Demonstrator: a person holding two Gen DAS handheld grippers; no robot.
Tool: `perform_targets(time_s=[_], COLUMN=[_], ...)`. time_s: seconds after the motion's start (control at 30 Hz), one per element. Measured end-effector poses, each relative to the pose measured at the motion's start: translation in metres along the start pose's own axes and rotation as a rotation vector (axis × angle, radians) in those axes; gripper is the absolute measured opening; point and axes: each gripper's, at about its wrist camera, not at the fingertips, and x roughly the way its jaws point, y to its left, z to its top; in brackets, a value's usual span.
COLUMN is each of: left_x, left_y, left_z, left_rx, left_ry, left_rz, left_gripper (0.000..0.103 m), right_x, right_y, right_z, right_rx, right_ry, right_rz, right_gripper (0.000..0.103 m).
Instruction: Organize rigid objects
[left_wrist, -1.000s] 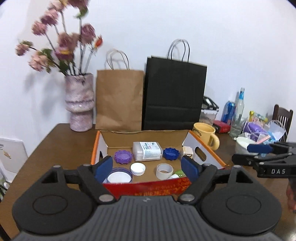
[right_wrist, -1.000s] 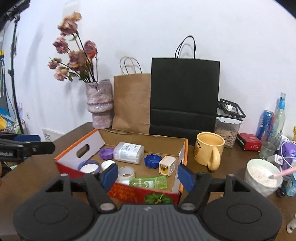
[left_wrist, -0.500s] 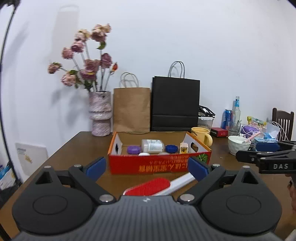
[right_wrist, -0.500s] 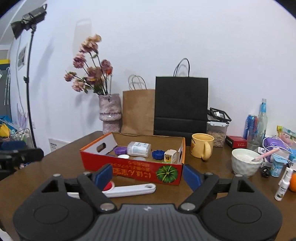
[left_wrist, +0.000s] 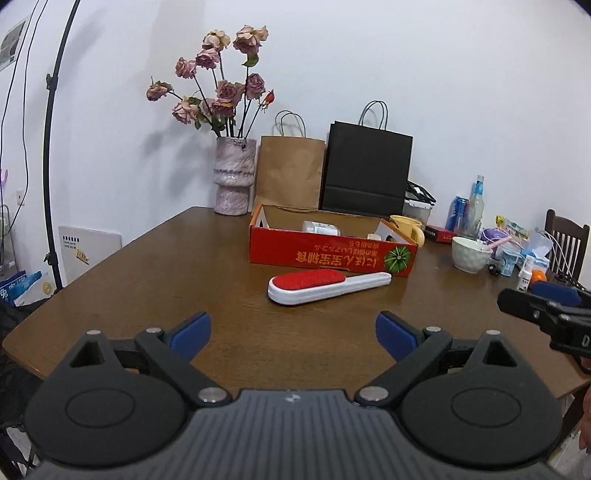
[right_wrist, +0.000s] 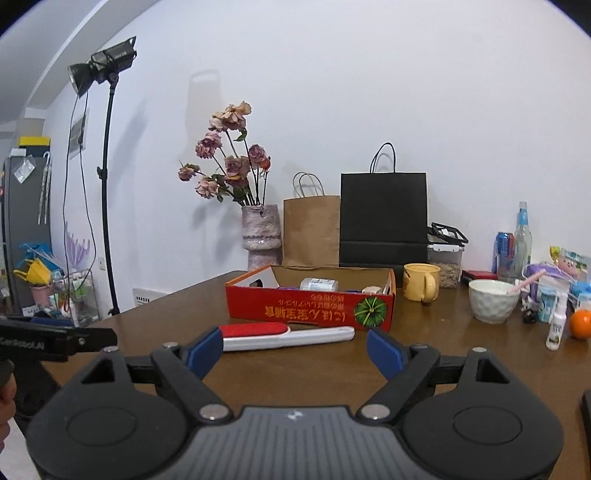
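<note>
1. Two grippers, each black plastic with blue pads: the left gripper (left_wrist: 293, 328) has its jaws spread wide with only bare table between them; the right gripper (right_wrist: 293, 350) has its jaws opening, nothing pressed by the pads, though the brush end shows just beyond its left pad.
2. One lint brush (left_wrist: 327, 286), a smooth white plastic body with a long flat handle and a fuzzy red oval face; it lies flat on the table (left_wrist: 166, 280) just in front of the box, apart from both grippers.
3. One cardboard box (left_wrist: 332, 254), shallow and rectangular, red-printed outside with a green pumpkin picture, plain brown inside; a white bottle (left_wrist: 320, 228) lies in it, and other small things inside are too hidden to count.
4. Two paper bags standing against the wall behind the box: one brown bag (left_wrist: 290, 171), one black bag (left_wrist: 367, 168), both with loop handles.
5. One mottled pink vase (left_wrist: 234, 175), ribbed and cylindrical, holding dried roses; one yellow mug (right_wrist: 421, 287); one white dimpled bowl (right_wrist: 493, 301); one orange (right_wrist: 580, 324).
6. The table is dark brown wood with visible grain.
</note>
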Motion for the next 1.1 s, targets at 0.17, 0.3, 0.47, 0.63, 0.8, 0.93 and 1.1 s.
perform_targets(time_s=[0.17, 0.3, 0.47, 0.63, 0.8, 0.93, 1.1], left_x=[0.001, 0.007, 0.024, 0.052, 0.09, 0.134, 0.191], left_y=[-0.002, -0.003, 0.0, 0.005, 0.008, 0.011, 0.013], left_z=[0.001, 0.0, 0.0, 0.004, 0.015, 0.028, 0.042], left_rx=[0.006, 0.006, -0.001, -0.011, -0.024, -0.043, -0.05], left_ry=[-0.002, 0.015, 0.049, 0.077, 0.105, 0.124, 0.184], left_rz=[0.004, 0.003, 0.015, 0.025, 0.028, 0.013, 0.008], left_gripper=[0.098, 0.098, 0.098, 0.098, 0.098, 0.094, 0.076], right_x=[-0.006, -0.003, 0.012, 0.04, 0.084, 0.135, 0.216], right_y=[-0.001, -0.006, -0.014, -0.028, -0.046, -0.065, -0.096], right_z=[-0.005, -0.006, -0.007, -0.002, 0.009, 0.024, 0.037], right_rx=[0.006, 0.02, 0.032, 0.048, 0.082, 0.091, 0.163], right_ry=[0.009, 0.022, 0.047, 0.084, 0.143, 0.196, 0.268], right_rz=[-0.017, -0.026, -0.03, -0.027, -0.051, -0.006, 0.019], right_gripper=[0.089, 0.089, 0.089, 0.088, 0.087, 0.067, 0.054])
